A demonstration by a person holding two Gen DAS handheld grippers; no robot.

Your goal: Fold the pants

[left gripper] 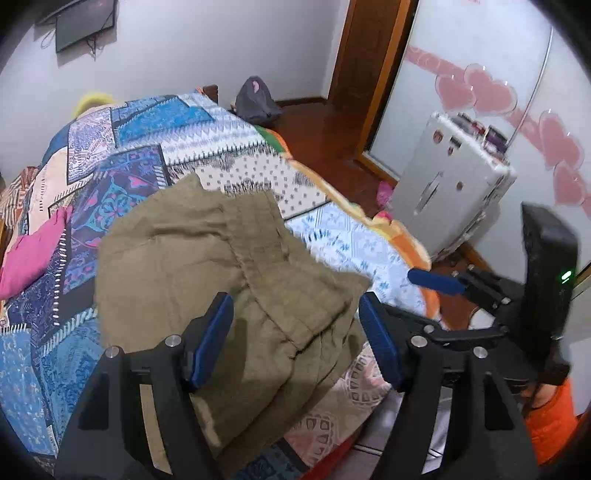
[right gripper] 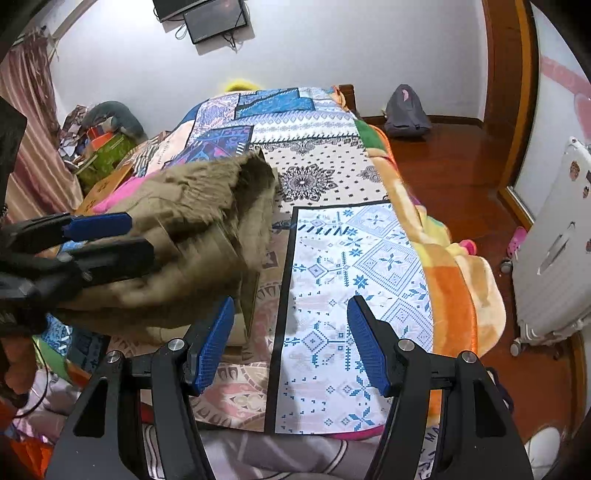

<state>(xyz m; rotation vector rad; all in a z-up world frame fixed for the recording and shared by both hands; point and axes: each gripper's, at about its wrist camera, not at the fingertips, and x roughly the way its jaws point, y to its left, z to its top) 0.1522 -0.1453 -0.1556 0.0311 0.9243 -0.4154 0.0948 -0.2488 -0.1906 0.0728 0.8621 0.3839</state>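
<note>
A bed point(right gripper: 332, 258) under a patchwork quilt fills the room. The olive pants point(left gripper: 221, 258) lie bunched on its near left part. The left gripper point(left gripper: 295, 332) hangs over them, jaws spread and empty; the right gripper point(right gripper: 291, 343), equally released, sits beside them over bare quilt. Best to spread the pants flat first, then pinch matching corners.

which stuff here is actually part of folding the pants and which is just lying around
Part of the job:
pants
left gripper
right gripper
bed cover

Just lying about:
suitcase
grey bag
pink cloth
wall screen
</note>
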